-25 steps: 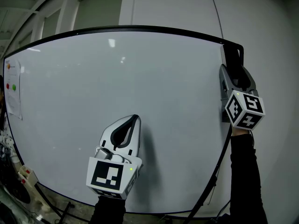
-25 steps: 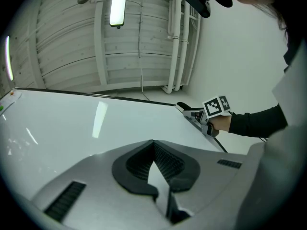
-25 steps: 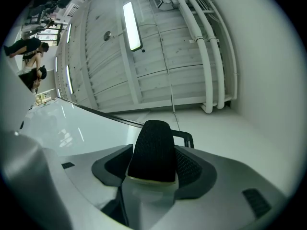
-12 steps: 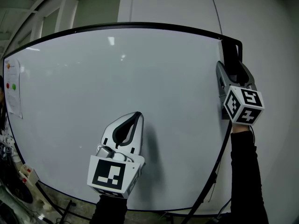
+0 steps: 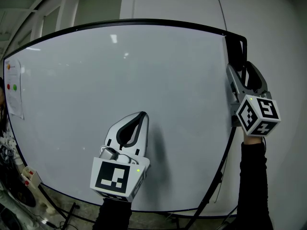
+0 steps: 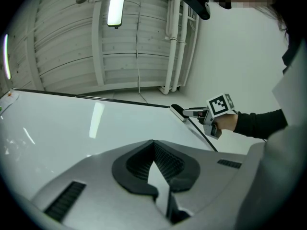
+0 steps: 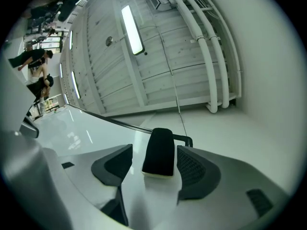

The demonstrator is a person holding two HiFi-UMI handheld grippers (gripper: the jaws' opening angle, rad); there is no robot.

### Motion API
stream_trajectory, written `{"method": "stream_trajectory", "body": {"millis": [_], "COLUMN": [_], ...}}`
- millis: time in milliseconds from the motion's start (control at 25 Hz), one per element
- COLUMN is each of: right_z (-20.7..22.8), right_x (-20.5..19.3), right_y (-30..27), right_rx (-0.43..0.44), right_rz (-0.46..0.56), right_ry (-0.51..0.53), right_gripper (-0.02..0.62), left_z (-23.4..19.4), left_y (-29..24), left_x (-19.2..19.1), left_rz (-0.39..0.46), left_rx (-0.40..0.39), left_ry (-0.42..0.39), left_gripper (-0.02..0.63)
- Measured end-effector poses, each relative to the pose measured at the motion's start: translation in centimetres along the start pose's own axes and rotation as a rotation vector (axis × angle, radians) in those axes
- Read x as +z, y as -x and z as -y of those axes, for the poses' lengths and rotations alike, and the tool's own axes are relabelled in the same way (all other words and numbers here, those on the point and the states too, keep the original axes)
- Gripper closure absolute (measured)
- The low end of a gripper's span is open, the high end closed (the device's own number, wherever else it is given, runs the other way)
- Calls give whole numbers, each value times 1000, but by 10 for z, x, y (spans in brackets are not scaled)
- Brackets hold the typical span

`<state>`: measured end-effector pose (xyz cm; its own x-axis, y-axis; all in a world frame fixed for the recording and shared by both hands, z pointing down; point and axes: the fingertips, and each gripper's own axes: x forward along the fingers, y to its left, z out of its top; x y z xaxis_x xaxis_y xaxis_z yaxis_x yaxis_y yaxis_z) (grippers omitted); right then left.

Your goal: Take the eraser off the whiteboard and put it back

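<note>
The black eraser (image 5: 234,49) sits at the top right corner of the whiteboard (image 5: 120,80). My right gripper (image 5: 242,70) points up at it, open, with the eraser (image 7: 159,152) between its jaws. A gap shows beside the left pad (image 7: 115,164). I cannot tell whether the right pad touches the eraser. Lower down, in front of the board's middle, my left gripper (image 5: 142,115) is shut with nothing in it. In the left gripper view its tips (image 6: 153,143) meet, and the eraser (image 6: 177,111) and right gripper (image 6: 186,113) show far off at the board's corner.
A paper sheet with red and green dots (image 5: 13,92) hangs at the board's left edge. The board's stand legs (image 5: 211,195) and a power strip (image 5: 29,176) lie below. The white wall (image 5: 278,42) borders the board's right side. People (image 7: 36,66) stand far off.
My right gripper has shifted slightly down and to the right along the board's edge, with the eraser still between its jaws. The left gripper has stayed put.
</note>
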<state>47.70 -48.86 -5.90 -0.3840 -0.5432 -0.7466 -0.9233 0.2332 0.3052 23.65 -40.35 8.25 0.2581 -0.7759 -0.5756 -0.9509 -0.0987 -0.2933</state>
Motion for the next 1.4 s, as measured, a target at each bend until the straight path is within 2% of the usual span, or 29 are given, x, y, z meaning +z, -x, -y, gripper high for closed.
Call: {"method": "stream_trajectory", "body": {"millis": [200, 360, 520, 680, 840, 1040, 1200, 1400], "right_z": [-13, -34, -48, -62, -68, -87, -110, -143], "right_x": [13, -2, -16, -29, -26, -11, 3, 13], "right_y": [51, 81, 100, 116, 133, 155, 167, 185], "right_rx": [11, 74, 99, 102, 66, 33, 29, 18], "right_rz": [66, 24, -22, -60, -79, -92, -112, -133], "right_ry": [53, -10, -48, -119, -117, -105, -73, -86], "right_gripper": [318, 319, 321, 433, 523, 580, 584, 584], "left_z": [10, 15, 24, 29, 37, 31, 26, 19], "left_y": [4, 7, 7, 12, 18, 37, 55, 84], "left_x": [-8, -12, -16, -25, -27, -24, -17, -11], "left_rz": [-7, -4, -6, -28, -19, -15, -10, -17], "left_rx": [-24, -34, -53, -63, -94, -105, -129, -156], "left_ry": [21, 39, 51, 64, 85, 107, 124, 134], "left_gripper": [600, 600, 600, 600, 600, 600, 600, 600]}}
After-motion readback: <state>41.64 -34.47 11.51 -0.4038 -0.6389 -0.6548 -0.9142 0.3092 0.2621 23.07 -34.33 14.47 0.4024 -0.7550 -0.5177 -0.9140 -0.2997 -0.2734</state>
